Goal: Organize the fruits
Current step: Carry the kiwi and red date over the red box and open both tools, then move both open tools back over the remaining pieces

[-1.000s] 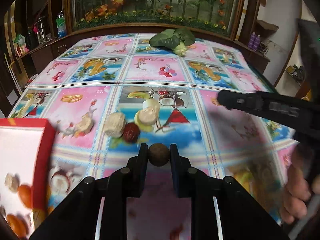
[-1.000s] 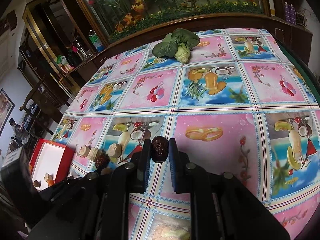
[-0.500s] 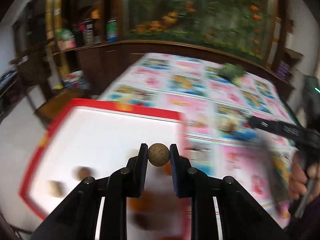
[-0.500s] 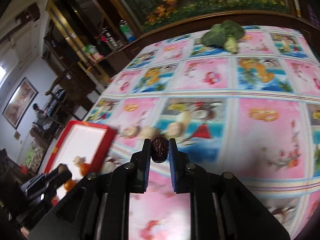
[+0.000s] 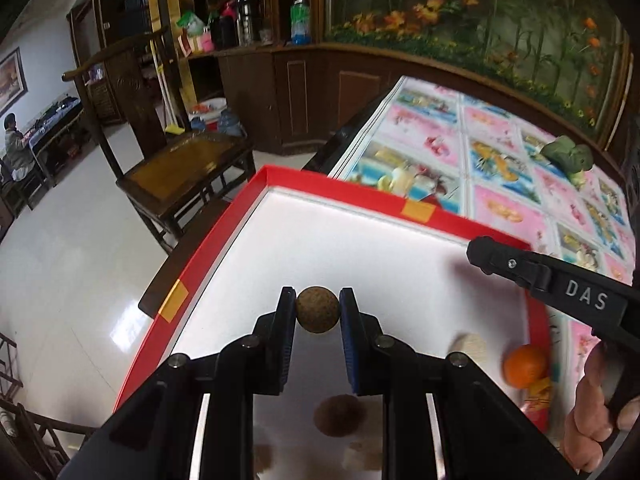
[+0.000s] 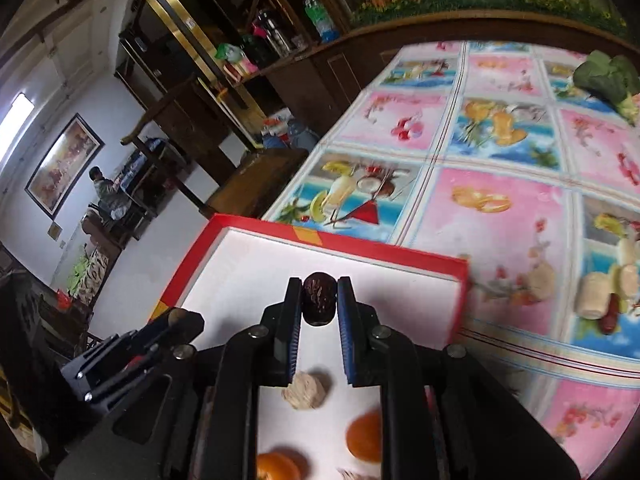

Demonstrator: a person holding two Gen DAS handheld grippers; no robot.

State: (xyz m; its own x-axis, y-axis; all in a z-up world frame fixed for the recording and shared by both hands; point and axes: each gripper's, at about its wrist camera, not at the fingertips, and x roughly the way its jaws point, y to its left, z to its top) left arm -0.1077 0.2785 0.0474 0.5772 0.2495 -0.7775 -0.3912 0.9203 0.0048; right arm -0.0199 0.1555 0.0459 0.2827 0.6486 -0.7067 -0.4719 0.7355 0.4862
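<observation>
My left gripper [image 5: 318, 300] is shut on a round brown fruit [image 5: 318, 311] and hangs over the white inside of the red box [image 5: 352, 194]. My right gripper [image 6: 319, 292] is shut on a dark red date [image 6: 318, 300] above the same box [image 6: 360, 246]. In the left wrist view the right gripper [image 5: 486, 254] reaches in from the right. In the box lie an orange [image 5: 524, 366], a beige piece [image 5: 468, 346] and another brown fruit [image 5: 339, 414]. Beige pieces [image 6: 592, 300] and a red date [image 6: 608, 316] lie on the tablecloth to the right.
The box sits at the table's left end, partly overhanging it. A wooden chair [image 5: 180, 168] stands on the floor just past that end. A green leafy vegetable [image 6: 608, 76] lies far back on the patterned tablecloth [image 6: 500, 208]. A person sits at a distant table [image 6: 104, 192].
Both grippers have swung left from the loose fruits on the tablecloth to above the red box. Each still holds its fruit.
</observation>
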